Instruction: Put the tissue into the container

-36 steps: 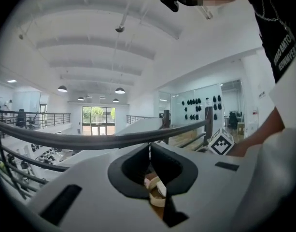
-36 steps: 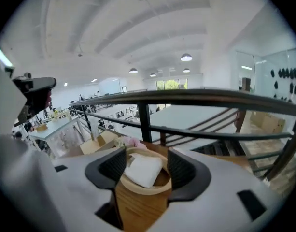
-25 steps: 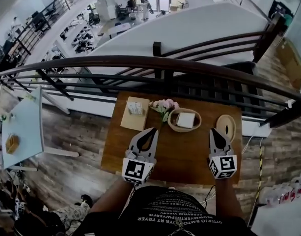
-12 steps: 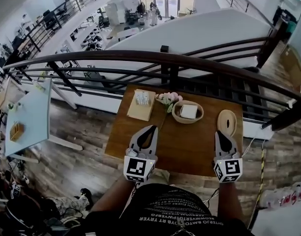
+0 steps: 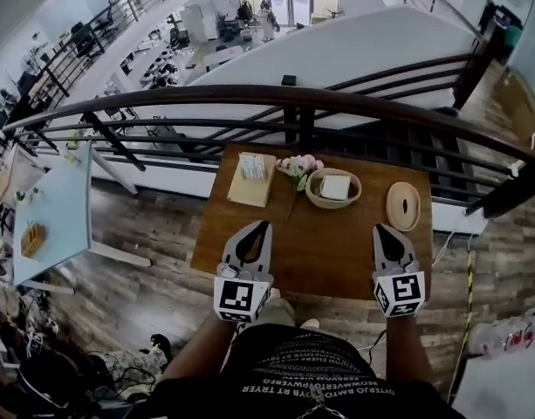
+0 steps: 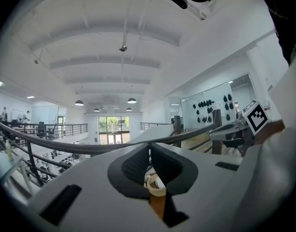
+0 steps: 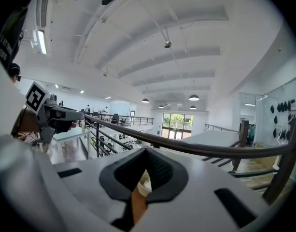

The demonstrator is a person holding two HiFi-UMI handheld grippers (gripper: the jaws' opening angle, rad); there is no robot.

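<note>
While the tissue [image 5: 334,186] lies in the bowl [image 5: 312,198], your left gripper [image 5: 261,227] and right gripper [image 5: 381,230] hover, fingers [image 6: 133,166] closed on nothing; keep them off the rim.

My left gripper [image 6: 149,149] sits low centre, jaws pressed together on nothing. In the gap beneath them I see a pale container [image 6: 156,189] on the wooden surface [image 6: 158,209]. A dark railing [image 6: 65,142] crosses mid-frame.
</note>
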